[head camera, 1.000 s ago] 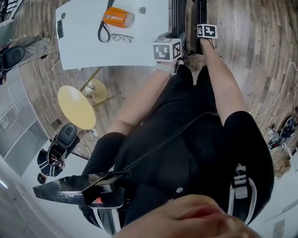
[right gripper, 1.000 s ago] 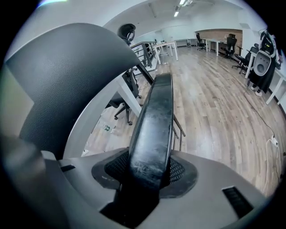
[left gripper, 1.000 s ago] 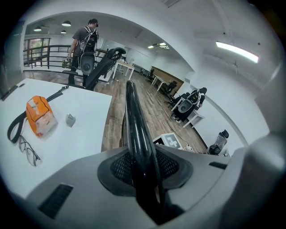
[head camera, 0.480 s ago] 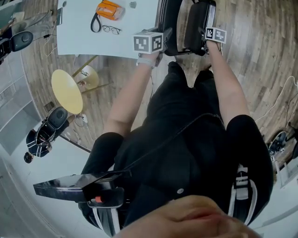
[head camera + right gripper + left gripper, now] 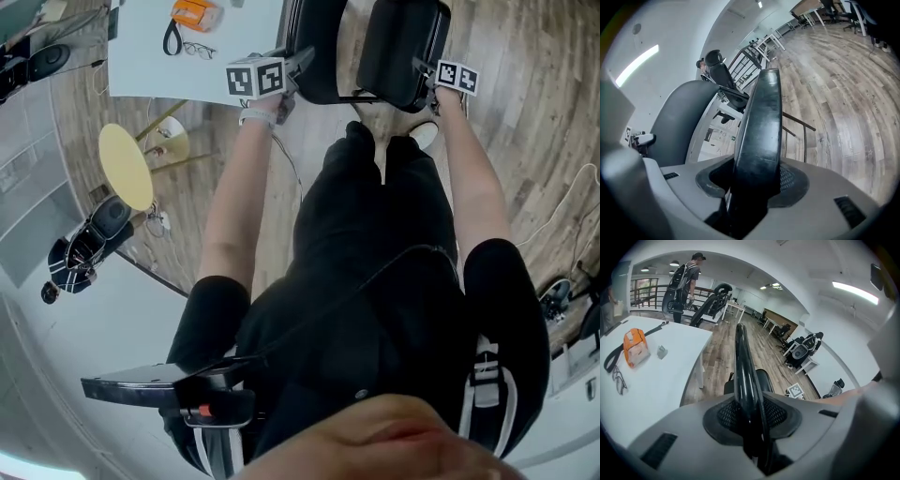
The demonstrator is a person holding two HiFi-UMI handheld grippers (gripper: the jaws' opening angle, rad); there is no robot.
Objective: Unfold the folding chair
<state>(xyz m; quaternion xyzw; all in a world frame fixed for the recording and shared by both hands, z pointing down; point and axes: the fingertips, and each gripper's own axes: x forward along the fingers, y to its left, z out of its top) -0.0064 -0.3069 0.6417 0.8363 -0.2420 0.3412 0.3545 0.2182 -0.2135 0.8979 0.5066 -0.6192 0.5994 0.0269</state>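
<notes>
Firmly, the left gripper's (image 5: 292, 67) jaws pinch the folding chair's (image 5: 401, 52) thin glossy panel (image 5: 743, 376) standing between them, while the right gripper's (image 5: 429, 73) jaws clamp its thick padded panel (image 5: 761, 126).

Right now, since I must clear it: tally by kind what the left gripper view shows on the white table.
Orange pouch: 1
Black strap: 1
Eyeglasses: 1
Small grey block: 1
Total: 4
</notes>
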